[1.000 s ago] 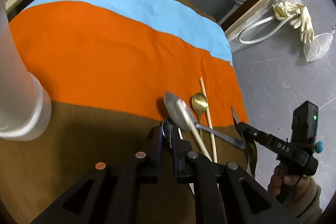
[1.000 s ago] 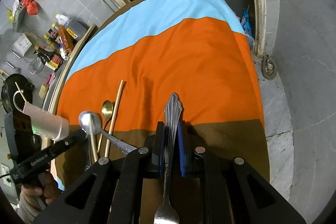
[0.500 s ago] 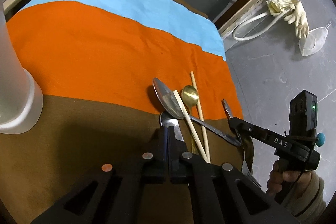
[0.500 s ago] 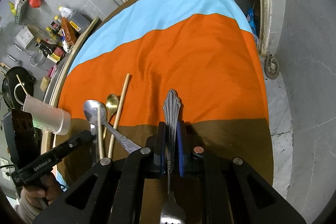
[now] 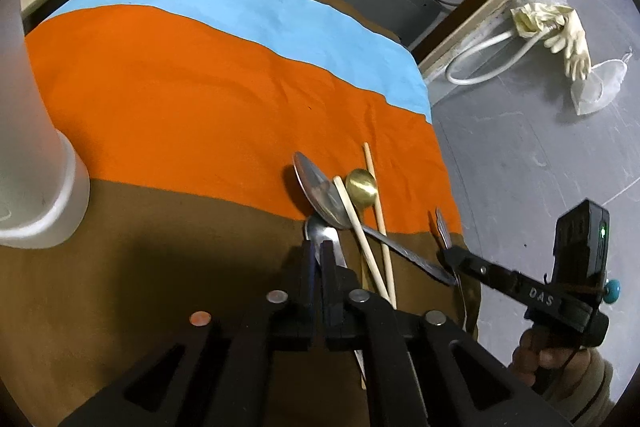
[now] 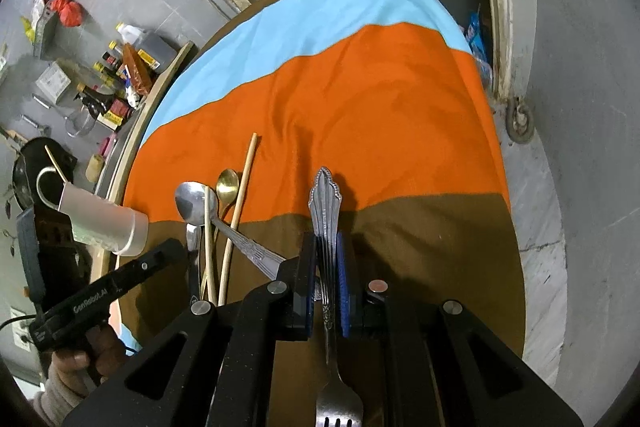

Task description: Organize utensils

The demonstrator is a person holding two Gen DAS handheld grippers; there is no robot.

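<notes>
Cluttered grey-floored room, with a round table draped in a cloth (image 5: 168, 99) of sky-blue, orange and brown bands. One landmark serves for placing everything: a frosted white plastic cup (image 6: 105, 223) with a looped handle, standing on the brown band at the table's edge.

Well to one side of the cup, where orange meets brown, lies a loose cluster of utensils: a large silver tablespoon with a patterned handle (image 5: 322, 197), a small brass-coloured spoon (image 5: 361, 186) just beside it, and two pale wooden chopsticks (image 5: 376, 211), one crossing the tablespoon's bowl. They overlap rather than lie sorted.

On the cup's side of that cluster, the left gripper (image 5: 319, 255) has its black jaws pressed together on the handle of a smaller silver spoon (image 5: 324, 233), which lies at the near edge of the pile.

Farther from the cup than the cluster, the right gripper (image 6: 327, 259) pinches a silver fork with an ornate scalloped handle (image 6: 325, 203) between its blue pads, handle end pointing forward over the cloth, tines toward the camera. The fork appears lifted off the cloth.

Judging by this, the task is at an early stage: the cup appears to hold only a thin stick, and five pieces lie on the cloth. Both held pieces and the rest await placing.
</notes>
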